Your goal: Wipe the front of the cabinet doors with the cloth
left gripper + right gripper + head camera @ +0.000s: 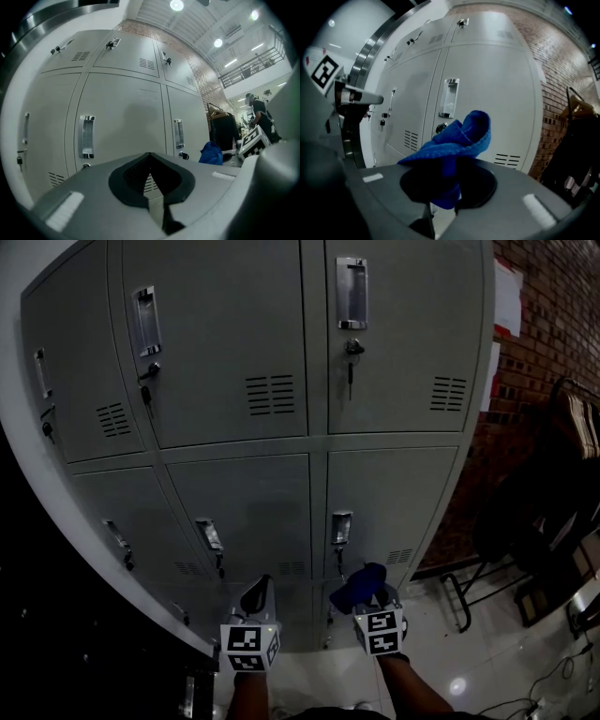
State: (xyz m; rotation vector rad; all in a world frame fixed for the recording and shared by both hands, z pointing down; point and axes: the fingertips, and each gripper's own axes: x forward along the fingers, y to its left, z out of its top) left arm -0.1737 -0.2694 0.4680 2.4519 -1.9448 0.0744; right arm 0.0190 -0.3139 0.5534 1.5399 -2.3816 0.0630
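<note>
The cabinet doors (pixel 281 381) are standing ahead, with the brick wall (pixel 548 324) lying to their right. The left hand-held gripper (pixel 258 589) is hovering before the bottom doors, just left of the right hand-held gripper (pixel 367 600), which is holding the cloth (pixel 359 581) in its jaws.

Cropped at the head view's top edge: locker cabinet (pixel 225 381). Buried inside the right gripper (pixel 443 208): lower end of the blue cloth (pixel 459 136).

Our head view dim and dark-cornered; our gripper views brighter, fisheye-warped, under glaring ceiling lamps (pixel 176 4).
</note>
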